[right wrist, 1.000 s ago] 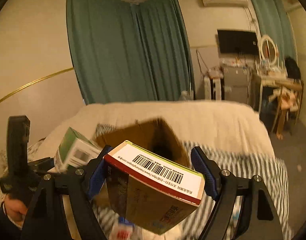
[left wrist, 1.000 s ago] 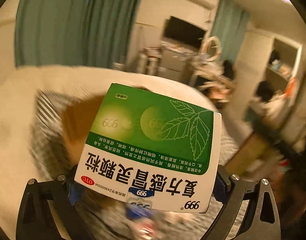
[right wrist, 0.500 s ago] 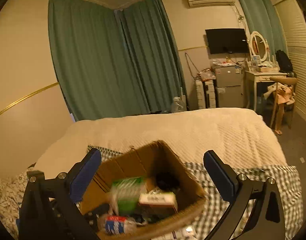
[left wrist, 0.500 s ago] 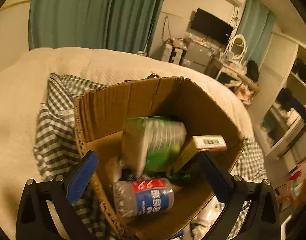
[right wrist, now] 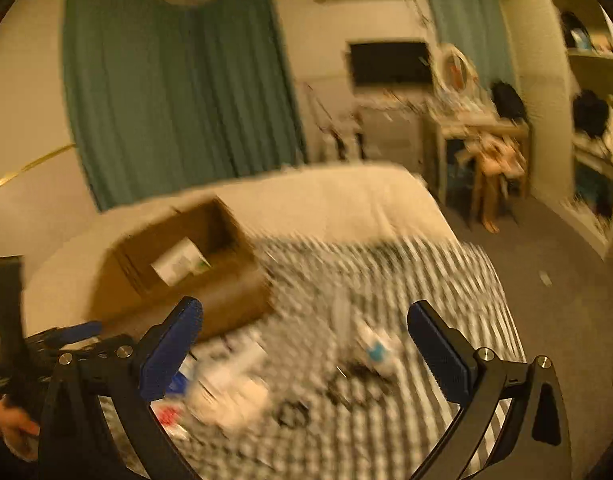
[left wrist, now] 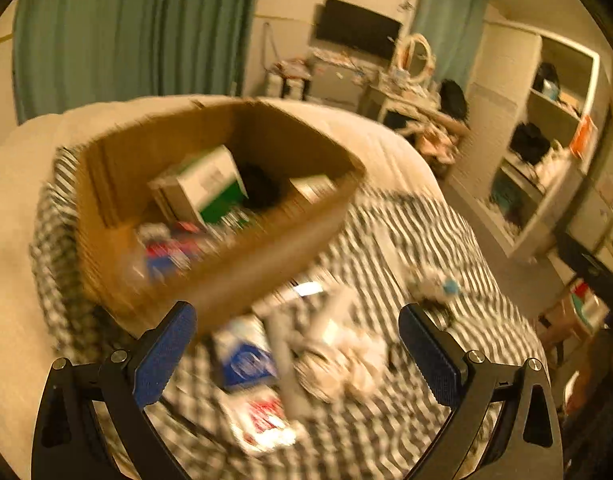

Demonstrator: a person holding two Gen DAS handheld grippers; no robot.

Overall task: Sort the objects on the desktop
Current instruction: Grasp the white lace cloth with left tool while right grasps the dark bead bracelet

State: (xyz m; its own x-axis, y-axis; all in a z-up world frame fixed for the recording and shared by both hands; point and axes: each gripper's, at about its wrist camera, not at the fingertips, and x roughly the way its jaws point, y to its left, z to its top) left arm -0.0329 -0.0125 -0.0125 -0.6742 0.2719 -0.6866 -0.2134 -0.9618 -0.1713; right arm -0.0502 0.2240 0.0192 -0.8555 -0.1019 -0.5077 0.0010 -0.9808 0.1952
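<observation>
Both boxes have been dropped into the cardboard box since a second ago. Left hand-held gripper and right hand-held gripper are seen wide open, empty, over blurry clutter on the bed.

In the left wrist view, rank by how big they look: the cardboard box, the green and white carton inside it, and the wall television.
1. cardboard box, by far the largest.
2. green and white carton.
3. television, close to the carton in apparent size; it hangs much farther away, so true size is unsure.
</observation>
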